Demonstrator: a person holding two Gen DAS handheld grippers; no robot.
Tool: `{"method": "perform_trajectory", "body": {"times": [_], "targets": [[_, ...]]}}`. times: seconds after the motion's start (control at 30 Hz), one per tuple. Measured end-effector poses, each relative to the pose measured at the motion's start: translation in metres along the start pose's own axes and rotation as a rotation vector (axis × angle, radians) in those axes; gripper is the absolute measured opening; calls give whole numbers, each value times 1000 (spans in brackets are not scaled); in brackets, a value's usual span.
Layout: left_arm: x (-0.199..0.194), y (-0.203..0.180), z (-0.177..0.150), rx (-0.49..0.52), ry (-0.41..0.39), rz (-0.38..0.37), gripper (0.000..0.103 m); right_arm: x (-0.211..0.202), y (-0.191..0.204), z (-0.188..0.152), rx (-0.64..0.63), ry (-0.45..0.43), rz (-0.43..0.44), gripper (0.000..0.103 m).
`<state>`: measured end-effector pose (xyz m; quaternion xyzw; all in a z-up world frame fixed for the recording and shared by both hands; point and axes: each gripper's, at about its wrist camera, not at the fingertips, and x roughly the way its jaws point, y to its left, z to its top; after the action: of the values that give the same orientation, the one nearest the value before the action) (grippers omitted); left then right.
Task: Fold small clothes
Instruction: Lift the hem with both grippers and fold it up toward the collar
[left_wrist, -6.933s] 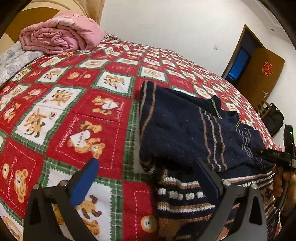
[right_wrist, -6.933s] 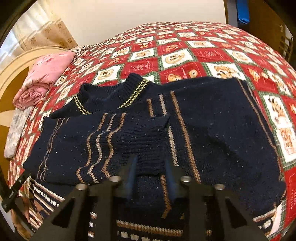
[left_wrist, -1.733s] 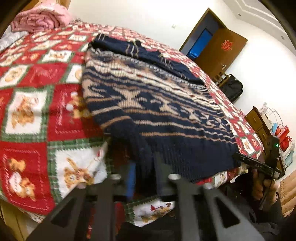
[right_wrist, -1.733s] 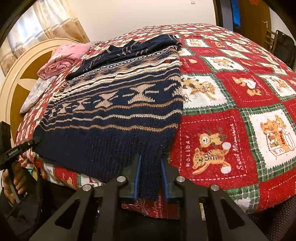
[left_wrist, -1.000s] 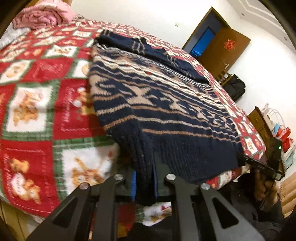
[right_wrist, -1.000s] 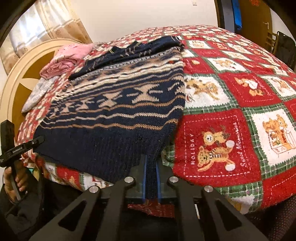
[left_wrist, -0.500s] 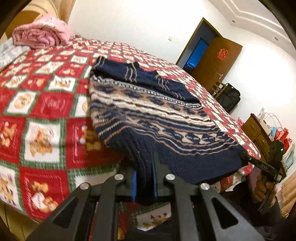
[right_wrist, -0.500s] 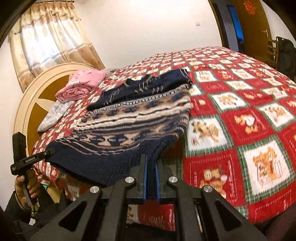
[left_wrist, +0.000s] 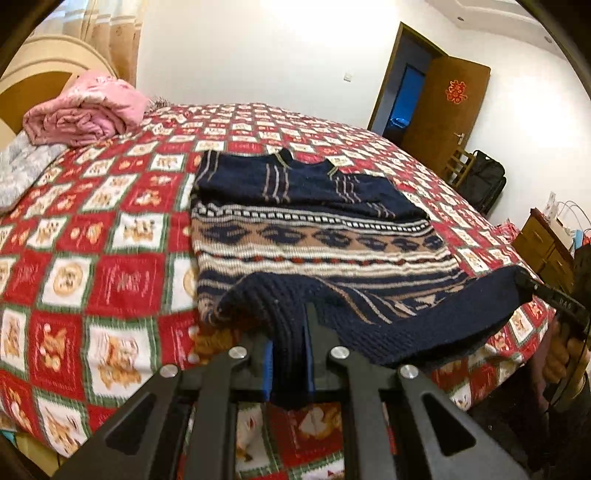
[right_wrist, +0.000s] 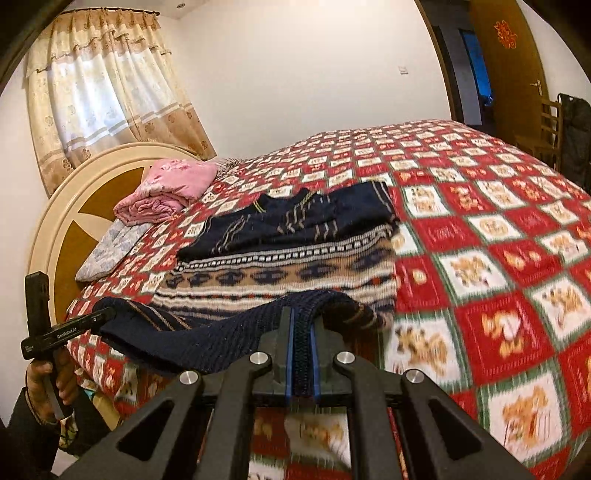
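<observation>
The left gripper (left_wrist: 290, 354) and the right gripper (right_wrist: 301, 354) are each closed on one corner of the sweater's (left_wrist: 317, 236) dark hem. The hem hangs lifted above the bed (left_wrist: 110, 266).

One knitted sweater (left_wrist: 325, 240) lies mid-frame, the only garment spread out on the one bed, which wears a single red-and-white checked bedspread (left_wrist: 110, 236). Two grippers are in play: the left gripper (left_wrist: 290, 354) at the bottom centre of its own view and the right gripper (right_wrist: 300, 354) likewise. One pink folded blanket (left_wrist: 85, 114) sits upper left, with one grey pillow (right_wrist: 110, 247) beside it. One brown door (left_wrist: 450, 110) stands upper right. One curtain (right_wrist: 103, 96) hangs upper left.
</observation>
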<state>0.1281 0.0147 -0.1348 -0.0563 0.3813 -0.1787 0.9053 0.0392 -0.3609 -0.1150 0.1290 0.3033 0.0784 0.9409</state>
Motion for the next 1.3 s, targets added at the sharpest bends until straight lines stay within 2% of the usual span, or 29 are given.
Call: {"method": "perform_trajectory", "body": {"times": [0.3,0.83,1.3], "targets": [[11,3,29,11,-21,12,14,29,-3,34,-6,10,-26,7],[40,13,64,-9,-5,12,14,70,-13,63,17,33,-41,7],[68,31,106,-53,2,-24,14,114,-13,108,-7,41,-64,7]]}}
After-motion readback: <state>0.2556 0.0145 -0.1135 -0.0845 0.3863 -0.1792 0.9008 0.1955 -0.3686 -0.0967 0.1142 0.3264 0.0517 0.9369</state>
